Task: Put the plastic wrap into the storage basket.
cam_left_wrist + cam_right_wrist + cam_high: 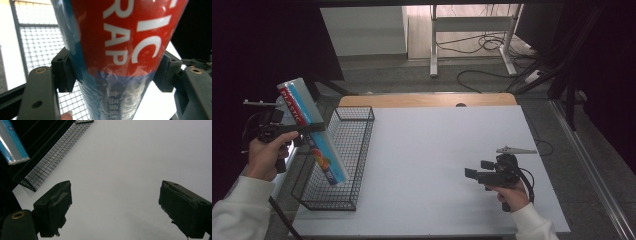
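While the left claw (309, 128) gripped the plastic wrap box (312, 130) at its middle, tilted above the wire basket (357, 150) at the bench's (437, 165) left edge, the right claw (472, 174) rested open and empty. Carrying seemed underway; next, lowering into the basket would need alignment.

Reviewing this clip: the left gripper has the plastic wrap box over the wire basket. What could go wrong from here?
1. The left gripper clamps the long plastic wrap box near its middle, tilted; its film-wrapped surface looks slick, so it might slide or pivot between the jaws.
2. The box's lower end hangs close to the wire basket; it could catch on the rim or mesh and tip the basket.
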Available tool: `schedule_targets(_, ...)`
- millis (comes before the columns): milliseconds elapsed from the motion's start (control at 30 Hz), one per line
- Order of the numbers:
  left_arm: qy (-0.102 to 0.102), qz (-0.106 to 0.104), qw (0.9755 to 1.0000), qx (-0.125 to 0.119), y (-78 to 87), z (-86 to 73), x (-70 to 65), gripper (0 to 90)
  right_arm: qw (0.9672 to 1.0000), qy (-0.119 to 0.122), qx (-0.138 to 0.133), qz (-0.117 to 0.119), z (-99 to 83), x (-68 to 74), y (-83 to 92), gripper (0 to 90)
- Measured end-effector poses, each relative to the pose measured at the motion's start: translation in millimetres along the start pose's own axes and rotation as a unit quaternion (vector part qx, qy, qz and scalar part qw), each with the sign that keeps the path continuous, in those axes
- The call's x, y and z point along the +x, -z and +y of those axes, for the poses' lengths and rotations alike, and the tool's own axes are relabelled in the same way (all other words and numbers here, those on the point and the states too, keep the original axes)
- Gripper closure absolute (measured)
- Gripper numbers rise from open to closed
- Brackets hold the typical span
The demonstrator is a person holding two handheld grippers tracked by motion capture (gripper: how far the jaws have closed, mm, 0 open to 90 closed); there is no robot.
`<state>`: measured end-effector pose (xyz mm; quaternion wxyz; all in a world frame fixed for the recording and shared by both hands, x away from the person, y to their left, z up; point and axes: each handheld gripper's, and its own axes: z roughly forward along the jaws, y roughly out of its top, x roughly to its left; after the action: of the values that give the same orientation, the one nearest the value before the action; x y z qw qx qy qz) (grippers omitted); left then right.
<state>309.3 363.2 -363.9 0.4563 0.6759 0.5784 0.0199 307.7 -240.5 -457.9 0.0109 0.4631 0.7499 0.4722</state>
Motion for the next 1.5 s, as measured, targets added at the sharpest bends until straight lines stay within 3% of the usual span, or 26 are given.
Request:
schedule_targets(200,0.000,0.015,0.9997,0.020,-10.2,-6.2,5.9,32.1,1.0000,-0.002,0.002,-0.002,-0.6,-0.5,-0.7,11.6)
schedule_targets(1000,-0.001,0.042,0.9962,0.077,-49.5,-20.7,15.3,32.1,1.0000,-0.003,0.001,-0.004,-0.6,-1.9,-1.0,11.6)
schedule_targets(1300,0.016,0.051,0.9956,0.076,-69.3,-14.0,19.1,31.9,0.9999,-0.007,0.001,-0.007,-0.2,-3.7,-0.6,11.6)
schedule_targets(1500,0.048,0.069,0.9936,0.075,-93.6,-6.8,27.7,31.8,0.9999,-0.007,0.004,-0.010,-0.4,-3.7,-1.0,11.6)
